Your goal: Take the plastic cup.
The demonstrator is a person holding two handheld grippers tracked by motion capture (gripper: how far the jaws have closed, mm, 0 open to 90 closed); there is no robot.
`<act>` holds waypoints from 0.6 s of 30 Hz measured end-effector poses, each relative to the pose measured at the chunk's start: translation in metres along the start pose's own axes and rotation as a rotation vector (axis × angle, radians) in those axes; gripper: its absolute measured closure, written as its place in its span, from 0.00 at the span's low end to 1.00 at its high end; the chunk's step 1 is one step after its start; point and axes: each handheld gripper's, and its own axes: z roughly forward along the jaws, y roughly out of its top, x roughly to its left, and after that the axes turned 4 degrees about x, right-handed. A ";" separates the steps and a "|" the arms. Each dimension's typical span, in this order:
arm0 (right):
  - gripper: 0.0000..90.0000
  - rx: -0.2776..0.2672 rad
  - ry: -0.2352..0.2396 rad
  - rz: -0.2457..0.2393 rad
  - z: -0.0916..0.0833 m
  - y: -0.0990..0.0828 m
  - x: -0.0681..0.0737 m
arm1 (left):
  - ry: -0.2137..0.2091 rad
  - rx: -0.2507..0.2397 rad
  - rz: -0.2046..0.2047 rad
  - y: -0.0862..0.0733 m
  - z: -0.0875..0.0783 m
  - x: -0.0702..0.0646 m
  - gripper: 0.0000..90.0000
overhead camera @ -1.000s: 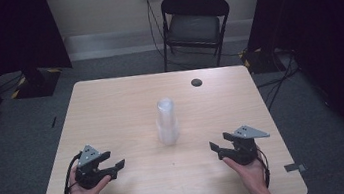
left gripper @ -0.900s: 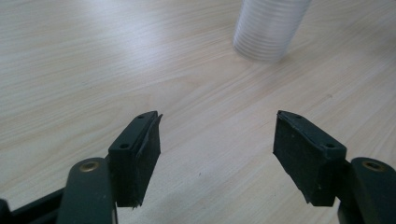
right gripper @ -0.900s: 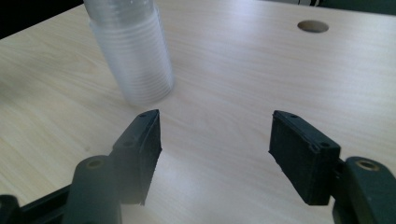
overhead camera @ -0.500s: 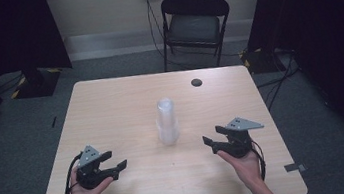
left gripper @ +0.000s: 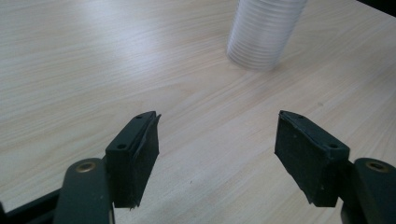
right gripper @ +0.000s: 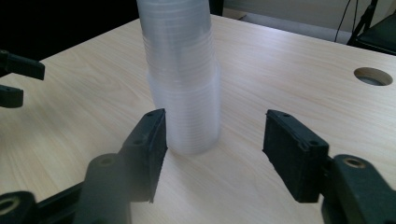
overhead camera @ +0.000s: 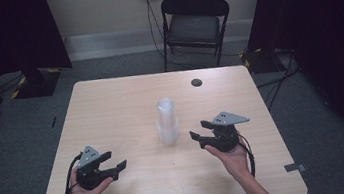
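The stack of clear cups (overhead camera: 167, 122) stands upright mid-table (overhead camera: 111, 110), and the right gripper (overhead camera: 200, 132) is just beside it, jaws apart with nothing pinched, having just narrowed. The left gripper (overhead camera: 120, 167) sits well apart from the cups, spread wide, holding nothing

Right gripper (right gripper: 215, 149) jaws apart, nothing gripped; cup stack (right gripper: 182, 84) upright just ahead on table (right gripper: 280, 74), probably untouched.
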 end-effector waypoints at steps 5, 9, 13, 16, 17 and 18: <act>0.44 -0.005 0.003 -0.011 0.006 0.008 0.002 | -0.014 -0.007 0.005 0.000 -0.001 0.000 0.33; 0.47 -0.007 0.036 -0.024 0.014 0.013 0.006 | -0.016 0.002 0.010 0.001 -0.001 -0.001 0.33; 0.40 -0.012 0.061 -0.015 0.027 0.019 0.012 | -0.027 0.015 0.012 0.001 0.001 0.000 0.34; 0.35 -0.029 0.076 -0.009 0.033 0.022 0.011 | -0.042 0.015 0.003 0.001 0.001 0.000 0.33; 0.35 -0.029 0.076 -0.009 0.033 0.022 0.011 | -0.043 0.016 0.002 0.001 0.001 0.000 0.33; 0.34 -0.027 0.081 -0.006 0.036 0.024 0.011 | -0.041 0.015 0.001 0.001 0.001 0.000 0.32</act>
